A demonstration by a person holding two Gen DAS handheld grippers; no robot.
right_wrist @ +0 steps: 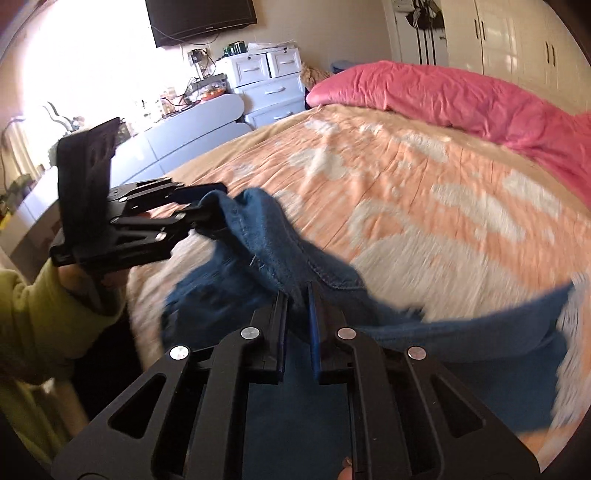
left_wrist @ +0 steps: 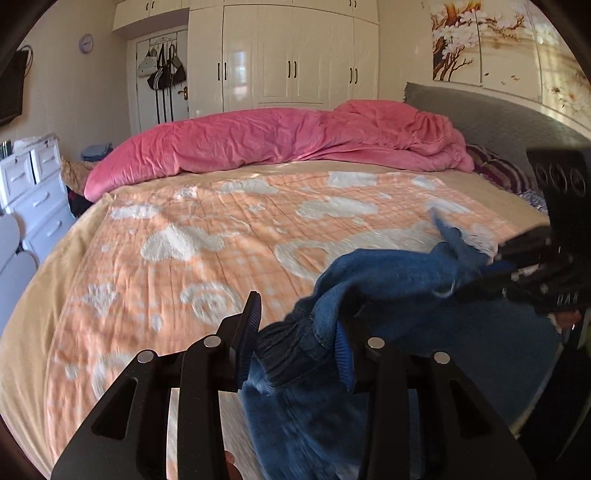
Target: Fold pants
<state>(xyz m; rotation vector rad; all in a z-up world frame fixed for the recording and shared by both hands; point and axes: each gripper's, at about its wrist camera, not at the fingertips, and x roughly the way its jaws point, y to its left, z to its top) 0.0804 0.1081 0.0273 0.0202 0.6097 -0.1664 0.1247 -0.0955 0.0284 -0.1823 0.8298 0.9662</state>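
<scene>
Both grippers, left [left_wrist: 299, 347] and right [right_wrist: 297, 314], clamped on bunched blue pants [left_wrist: 391, 280] above bed [left_wrist: 221, 236]; folding barely begun.

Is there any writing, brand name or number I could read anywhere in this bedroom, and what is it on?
None can be read.
TV: a small mark on its lower bezel, too small to read.
Wall clock: face too small and blurred for numbers.
Right gripper: pale marks on its body, blurred.
Jeans, held by both grippers: no label visible.

L gripper [left_wrist: 295, 332] fingers pinch blue pants [left_wrist: 388, 280]; R gripper [left_wrist: 502, 264] grips too.
</scene>
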